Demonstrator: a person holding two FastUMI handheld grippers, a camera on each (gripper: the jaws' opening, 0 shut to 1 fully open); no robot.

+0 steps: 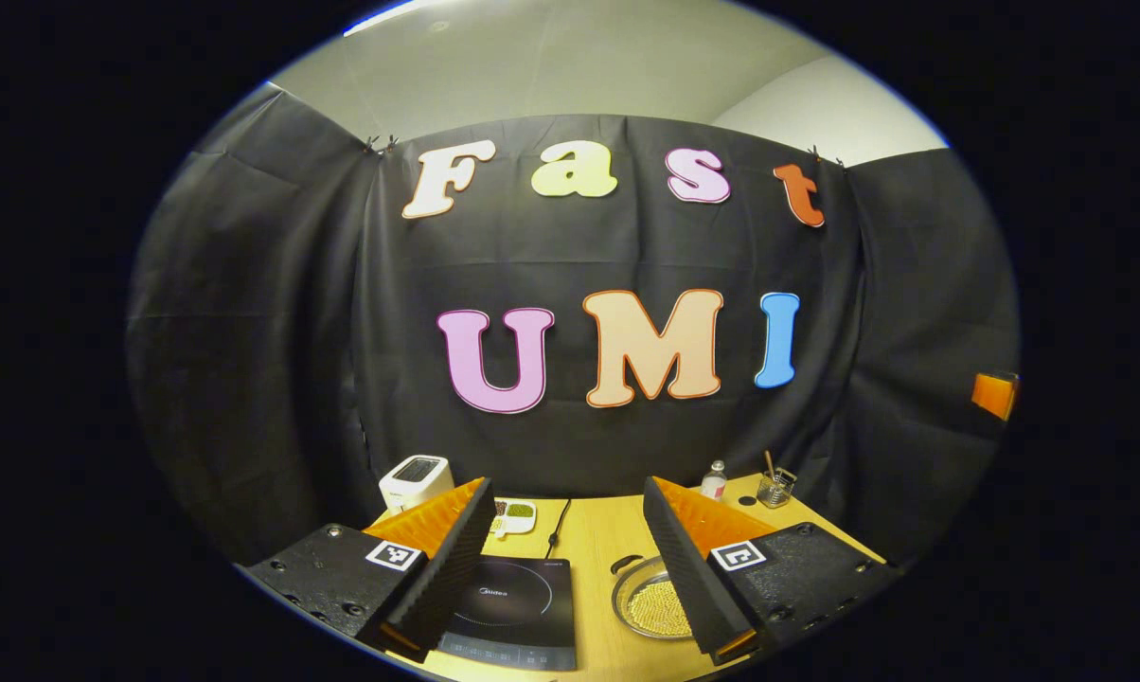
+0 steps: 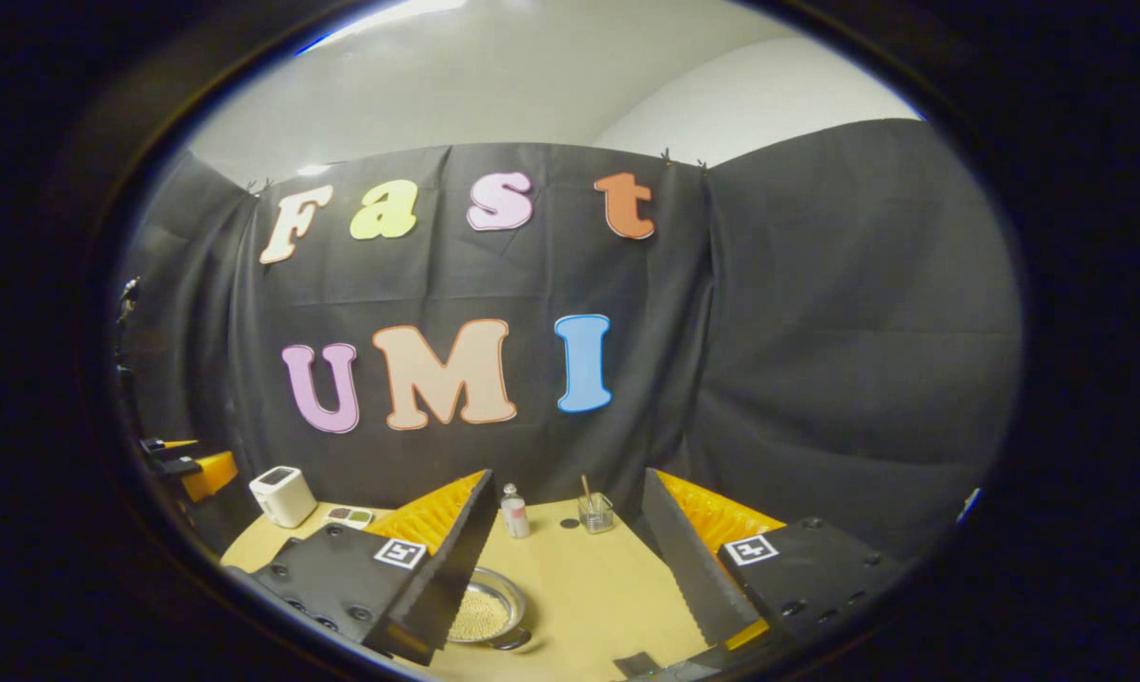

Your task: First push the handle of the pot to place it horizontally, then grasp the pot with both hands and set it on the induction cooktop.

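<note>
The shallow round steel pot (image 1: 648, 599), its bottom covered in small pale grains, sits on the yellow wooden table (image 1: 598, 540) just right of the flat black induction cooktop (image 1: 518, 606). Its dark handle (image 2: 511, 642) juts toward the near edge, not sideways. The right gripper (image 2: 570, 568), fingers spread and holding nothing, hangs over the table with the pot under its left finger, probably nearer. The left gripper (image 1: 565, 559), likewise released, straddles cooktop and pot.

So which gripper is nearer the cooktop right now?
Left. The left gripper hangs open right over the cooktop; the right gripper is off beyond the pot.
</note>
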